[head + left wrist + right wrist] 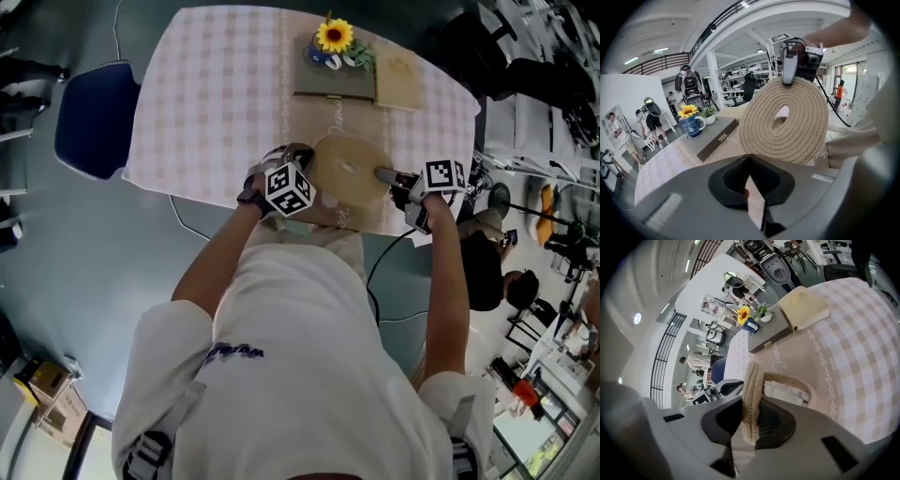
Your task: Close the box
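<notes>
One coiled-rope lid is what I see the right gripper holding. In the right gripper view the jaws are clamped narrow on the lid's rim, and the rope edge stands upright between the pads. In the left gripper view the lid is tilted up on edge with its flat face toward that camera and the right gripper pinching its upper edge.

The box is a round woven basket. It sits on the beige runner at the near edge of the table, directly under the raised lid. Its mouth is uncovered, and white contents show inside.

I read the left gripper as closed. Its jaws meet at the tips in its own view, and I can make out nothing gripped between them. It sits just beside the box on the left, level with the lid's lower edge. I cannot tell whether it touches the box.

Farther back on the runner lies a flat grey case. A sunflower in a blue mug stands on it. A tan case lies just beside the grey one on its right. The table carries a pale checked cloth. A blue chair stands at the table's left end.
</notes>
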Demonstrator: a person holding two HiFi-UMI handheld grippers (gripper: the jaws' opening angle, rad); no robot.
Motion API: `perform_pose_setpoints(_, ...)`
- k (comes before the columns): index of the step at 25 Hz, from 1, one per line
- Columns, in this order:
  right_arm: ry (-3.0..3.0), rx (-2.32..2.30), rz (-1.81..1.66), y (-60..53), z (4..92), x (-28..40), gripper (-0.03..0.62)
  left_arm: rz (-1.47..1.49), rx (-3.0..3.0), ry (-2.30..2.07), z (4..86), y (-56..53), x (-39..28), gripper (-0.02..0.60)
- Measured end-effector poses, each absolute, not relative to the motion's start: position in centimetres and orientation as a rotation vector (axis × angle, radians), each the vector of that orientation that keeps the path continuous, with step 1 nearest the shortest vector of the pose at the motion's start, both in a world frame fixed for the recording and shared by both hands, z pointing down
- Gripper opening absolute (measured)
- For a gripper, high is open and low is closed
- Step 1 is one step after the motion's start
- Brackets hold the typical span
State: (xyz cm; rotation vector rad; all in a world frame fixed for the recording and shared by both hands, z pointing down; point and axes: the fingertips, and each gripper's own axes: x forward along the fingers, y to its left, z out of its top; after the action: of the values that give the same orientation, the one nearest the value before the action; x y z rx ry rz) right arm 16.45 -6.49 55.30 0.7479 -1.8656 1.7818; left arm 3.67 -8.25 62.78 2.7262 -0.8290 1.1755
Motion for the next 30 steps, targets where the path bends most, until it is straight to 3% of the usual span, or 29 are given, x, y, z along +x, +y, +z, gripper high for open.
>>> perform_pose_setpoints(30,-1.864,0.852,1.733,-6.9,57.8,18.7,0.064,1.258,2.749,-0.778,63.7,-7.4,6.2,0.002)
